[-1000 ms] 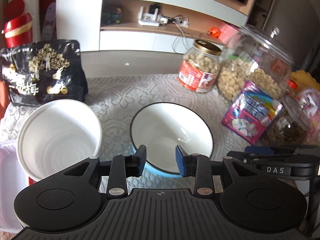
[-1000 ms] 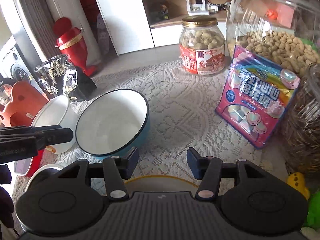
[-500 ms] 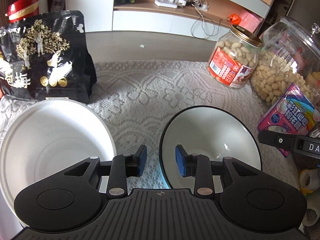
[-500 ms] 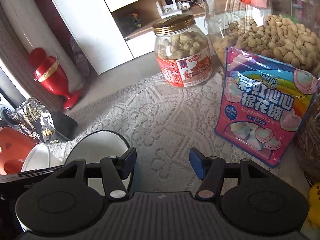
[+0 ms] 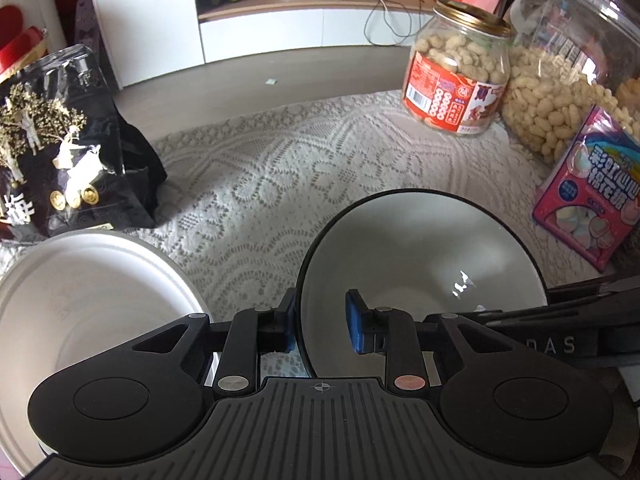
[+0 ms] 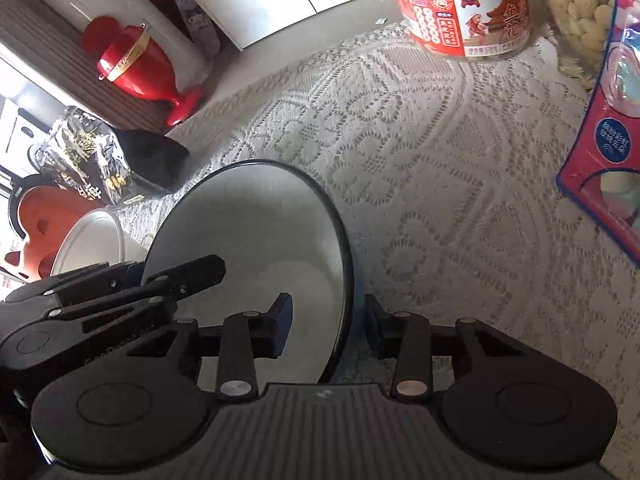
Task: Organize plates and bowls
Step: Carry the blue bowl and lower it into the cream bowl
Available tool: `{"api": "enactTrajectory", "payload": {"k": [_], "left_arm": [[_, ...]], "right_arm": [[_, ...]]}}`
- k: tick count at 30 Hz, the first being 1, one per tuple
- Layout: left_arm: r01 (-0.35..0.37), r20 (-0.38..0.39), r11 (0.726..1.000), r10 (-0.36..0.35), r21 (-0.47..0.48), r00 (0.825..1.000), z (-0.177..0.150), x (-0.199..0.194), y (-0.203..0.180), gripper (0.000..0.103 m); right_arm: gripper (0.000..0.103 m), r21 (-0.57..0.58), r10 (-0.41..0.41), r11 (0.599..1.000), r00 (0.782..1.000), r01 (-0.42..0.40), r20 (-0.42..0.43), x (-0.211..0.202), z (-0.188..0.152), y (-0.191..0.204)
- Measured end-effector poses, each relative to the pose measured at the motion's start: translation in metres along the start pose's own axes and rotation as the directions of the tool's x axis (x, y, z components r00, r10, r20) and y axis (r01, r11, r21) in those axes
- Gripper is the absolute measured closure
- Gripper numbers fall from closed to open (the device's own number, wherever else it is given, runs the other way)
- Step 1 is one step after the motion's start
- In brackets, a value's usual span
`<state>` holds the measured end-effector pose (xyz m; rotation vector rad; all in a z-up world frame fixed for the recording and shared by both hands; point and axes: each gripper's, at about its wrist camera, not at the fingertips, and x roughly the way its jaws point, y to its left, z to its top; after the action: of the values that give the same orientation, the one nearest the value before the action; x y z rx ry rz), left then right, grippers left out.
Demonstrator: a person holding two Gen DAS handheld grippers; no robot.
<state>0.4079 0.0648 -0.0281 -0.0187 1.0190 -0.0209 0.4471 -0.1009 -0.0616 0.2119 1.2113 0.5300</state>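
Left wrist view: left gripper [image 5: 320, 322] now straddles the near-left rim of the black-rimmed bowl [image 5: 424, 256], one pad outside the wall, one inside; a second ago it hung short of the rim. Its jaws have just been closing; a gap shows at the inner pad, so no firm clamp can be confirmed. Right wrist view: right gripper [image 6: 326, 330], a second ago over bare cloth, now straddles the same bowl's opposite rim, jaws likewise just closing with gaps on both sides of the wall. Bowl stands upright on the lace tablecloth [image 5: 280, 184], blue outer wall visible at the rim.

Surroundings: white bowl [image 5: 80, 300] just left of it, apart; black snack bag [image 5: 60, 152] behind that. Peanut jar with red label [image 5: 456, 80], large clear jar [image 5: 568, 72] and pink marshmallow packet [image 5: 592, 196] to the right. Red vessel [image 6: 132, 64] on the floor beyond.
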Motion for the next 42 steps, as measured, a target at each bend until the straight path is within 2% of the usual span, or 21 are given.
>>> {"api": "enactTrajectory", "payload": {"k": [2,5,7,9,10,13,14,20,26,30,32,36,39,42], "left_arm": [[-0.015,-0.029,0.999,0.016,0.032,0.999,0.003,0.005,-0.004,0.074],[-0.008,-0.085,0.998,0.014,0.064,0.996,0.005,0.014,-0.007,0.073],[0.038,-0.097,0.999,-0.037,0.001,0.995,0.009,0.012,0.002,0.077],[0.123,-0.091,0.990,-0.128,-0.067,0.988,0.011,0.008,0.014,0.075],[0.152,-0.087,0.985,-0.159,-0.077,0.983,0.011,0.007,0.018,0.073],[0.173,-0.090,0.984,-0.176,-0.047,0.980,0.009,0.002,0.018,0.068],[0.175,-0.087,0.984,-0.177,-0.028,0.980,0.008,-0.001,0.017,0.065],[0.165,-0.003,0.986,-0.165,0.026,0.986,0.012,-0.030,0.019,0.065],[0.103,-0.083,0.992,-0.097,0.070,0.992,0.016,-0.008,0.015,0.065],[0.139,-0.137,0.986,-0.126,0.089,0.983,0.012,0.009,0.010,0.066],[0.136,-0.145,0.986,-0.121,0.098,0.982,0.012,0.015,0.005,0.063],[0.086,-0.149,0.988,-0.066,0.127,0.987,0.011,0.020,-0.003,0.065],[0.105,-0.160,0.990,-0.090,0.091,0.983,0.011,0.016,-0.002,0.066],[0.101,-0.154,0.993,-0.089,0.069,0.984,0.012,0.003,-0.003,0.066]], "right_arm": [[0.064,-0.036,-0.016,0.999,1.000,0.016,0.006,-0.001,-0.004,0.004],[0.064,-0.015,-0.002,1.000,1.000,0.002,-0.007,-0.002,-0.004,0.002],[0.064,0.008,0.012,1.000,1.000,-0.012,-0.013,-0.004,-0.005,-0.002],[0.064,0.015,0.019,1.000,1.000,-0.019,-0.008,-0.004,-0.006,-0.004],[0.064,0.024,0.028,0.999,1.000,-0.027,-0.006,-0.004,-0.006,-0.006],[0.064,0.068,0.052,0.996,0.999,-0.052,0.004,-0.005,-0.006,-0.012],[0.065,0.079,0.059,0.995,0.998,-0.060,0.010,-0.005,-0.006,-0.015],[0.065,0.100,0.069,0.992,0.997,-0.072,0.031,-0.009,-0.011,-0.020],[0.064,0.089,0.058,0.994,0.998,-0.060,0.017,-0.005,-0.007,-0.011],[0.061,0.061,0.038,0.997,0.999,-0.039,0.008,-0.003,-0.006,-0.005],[0.061,0.062,0.033,0.997,0.999,-0.033,0.003,-0.002,-0.004,-0.004],[0.060,0.037,0.028,0.999,0.999,-0.029,0.017,-0.004,-0.009,0.000],[0.060,0.026,0.015,1.000,1.000,-0.016,0.022,-0.007,-0.015,0.001],[0.060,0.025,0.035,0.999,0.999,-0.035,0.021,-0.017,-0.016,0.002]]}}
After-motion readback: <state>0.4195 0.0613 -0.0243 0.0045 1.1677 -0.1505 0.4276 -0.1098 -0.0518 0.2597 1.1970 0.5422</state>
